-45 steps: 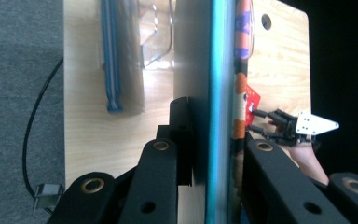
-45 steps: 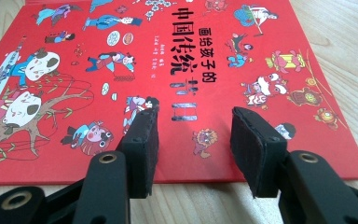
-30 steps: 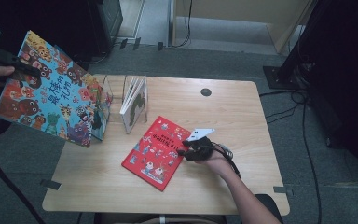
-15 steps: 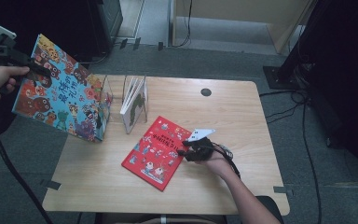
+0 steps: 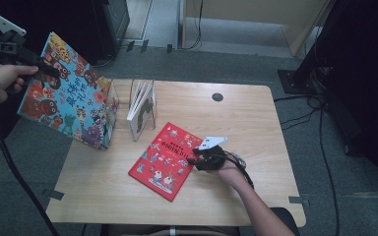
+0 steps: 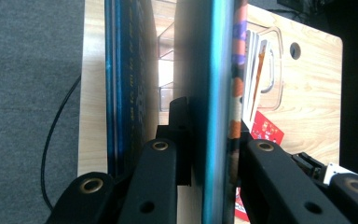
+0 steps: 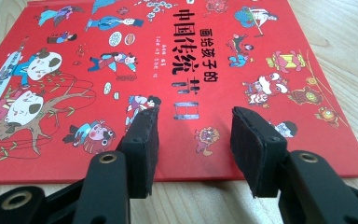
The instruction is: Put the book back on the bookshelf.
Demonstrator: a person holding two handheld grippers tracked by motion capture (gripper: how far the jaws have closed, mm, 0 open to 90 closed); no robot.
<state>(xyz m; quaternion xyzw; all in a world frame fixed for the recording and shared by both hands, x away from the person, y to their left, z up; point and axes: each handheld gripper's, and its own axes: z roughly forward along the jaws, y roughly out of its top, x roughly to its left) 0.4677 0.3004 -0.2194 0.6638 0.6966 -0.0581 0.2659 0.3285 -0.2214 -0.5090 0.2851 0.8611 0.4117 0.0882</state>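
A large blue picture book [image 5: 74, 105] hangs tilted in the air over the table's left edge, with my left gripper [image 5: 43, 70] shut on its upper left corner. In the left gripper view the book [image 6: 214, 70] stands edge-on, pinched by the left gripper [image 6: 209, 154]. A red picture book [image 5: 170, 158] lies flat on the wooden table [image 5: 261, 123]. My right gripper [image 5: 196, 160] rests at its right edge. It stands open [image 7: 193, 135] just above the red cover [image 7: 121, 56], gripping nothing.
A clear book rack [image 5: 142, 103] stands at the table's back left, just right of the blue book, with a thin book upright in it. A cable hole [image 5: 217, 97] sits near the far edge. Grey carpet and cables surround the table.
My left gripper has carried the blue book a little to the right, closer to the rack. The right gripper and the red book have stayed put.
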